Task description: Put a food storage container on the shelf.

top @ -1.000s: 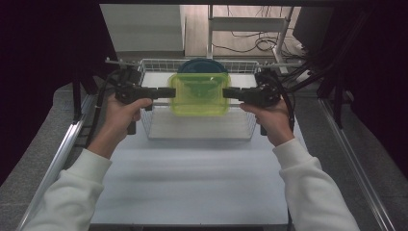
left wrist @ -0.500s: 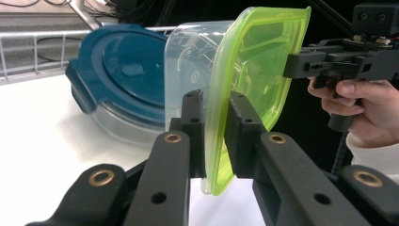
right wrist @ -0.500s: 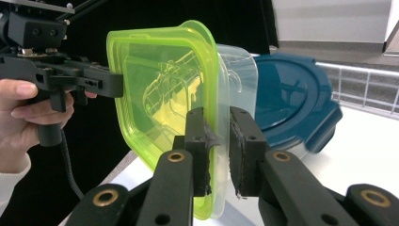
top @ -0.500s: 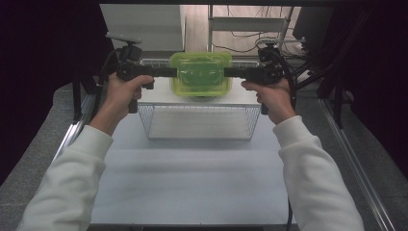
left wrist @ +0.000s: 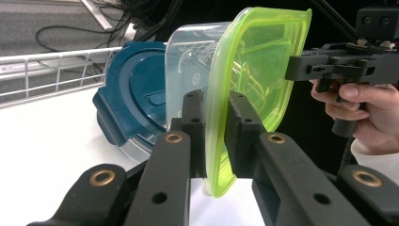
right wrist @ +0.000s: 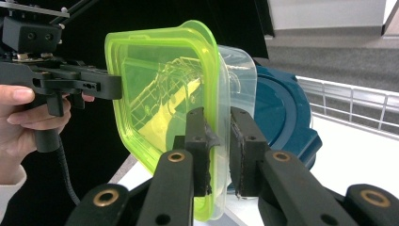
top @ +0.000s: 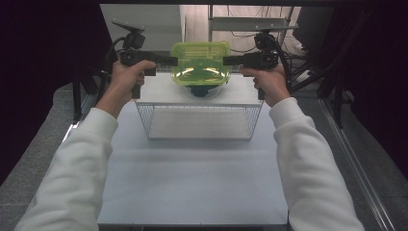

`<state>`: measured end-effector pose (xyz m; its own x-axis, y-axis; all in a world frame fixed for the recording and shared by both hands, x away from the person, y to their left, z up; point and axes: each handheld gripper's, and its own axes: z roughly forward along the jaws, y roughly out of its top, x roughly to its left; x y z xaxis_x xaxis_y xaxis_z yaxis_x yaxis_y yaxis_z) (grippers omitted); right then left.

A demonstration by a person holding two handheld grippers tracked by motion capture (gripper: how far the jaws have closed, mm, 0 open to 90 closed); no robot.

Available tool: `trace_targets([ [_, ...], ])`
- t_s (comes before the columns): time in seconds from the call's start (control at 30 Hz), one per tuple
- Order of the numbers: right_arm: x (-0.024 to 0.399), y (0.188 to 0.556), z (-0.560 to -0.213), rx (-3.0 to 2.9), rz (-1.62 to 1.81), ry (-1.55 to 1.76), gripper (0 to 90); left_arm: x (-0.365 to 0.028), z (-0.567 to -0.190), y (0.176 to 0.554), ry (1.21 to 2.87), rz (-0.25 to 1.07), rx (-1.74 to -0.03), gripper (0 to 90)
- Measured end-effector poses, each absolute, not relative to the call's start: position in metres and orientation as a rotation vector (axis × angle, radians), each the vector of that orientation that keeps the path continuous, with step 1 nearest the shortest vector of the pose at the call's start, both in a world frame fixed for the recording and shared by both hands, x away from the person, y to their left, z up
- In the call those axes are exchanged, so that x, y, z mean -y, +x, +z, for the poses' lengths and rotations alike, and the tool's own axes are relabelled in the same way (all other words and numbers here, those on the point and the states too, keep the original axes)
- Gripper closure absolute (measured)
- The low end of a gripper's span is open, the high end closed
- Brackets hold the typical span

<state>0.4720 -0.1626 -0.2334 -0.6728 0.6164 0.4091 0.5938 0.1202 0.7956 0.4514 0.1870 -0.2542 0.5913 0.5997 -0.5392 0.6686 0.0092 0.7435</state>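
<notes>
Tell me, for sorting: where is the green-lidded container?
In the high view the green-lidded container hangs between left gripper and right gripper, beyond the wire basket.

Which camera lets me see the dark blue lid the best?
The left gripper view: the blue lid shows most of its face and rim, beside the green-lidded container. In the right gripper view, the blue lid is partly hidden behind that container. In the high view, just a dark sliver peeks out underneath it.
</notes>
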Motion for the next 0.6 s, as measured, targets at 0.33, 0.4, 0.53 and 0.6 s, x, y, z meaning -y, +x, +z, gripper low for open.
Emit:
trace_targets([
  [0.33, 0.166, 0.488, -0.241, -2.344, 1.663, 1.36, 78.9, -0.187, -0.26, 0.464, 1.626, -0.12, -1.092, 79.5],
  [0.4, 0.166, 0.49, -0.241, -2.34, 1.66, 1.375, 78.9, -0.188, -0.261, 0.467, 1.619, -0.133, -1.096, 79.5],
  [0.53, 0.168, 0.5, -0.245, -2.322, 1.715, 1.47, 78.3, -0.19, -0.264, 0.475, 1.579, -0.163, -1.12, 79.5],
  [0.6, 0.169, 0.505, -0.248, -2.306, 1.742, 1.523, 78.0, -0.191, -0.266, 0.481, 1.553, -0.199, -1.142, 79.2],
])
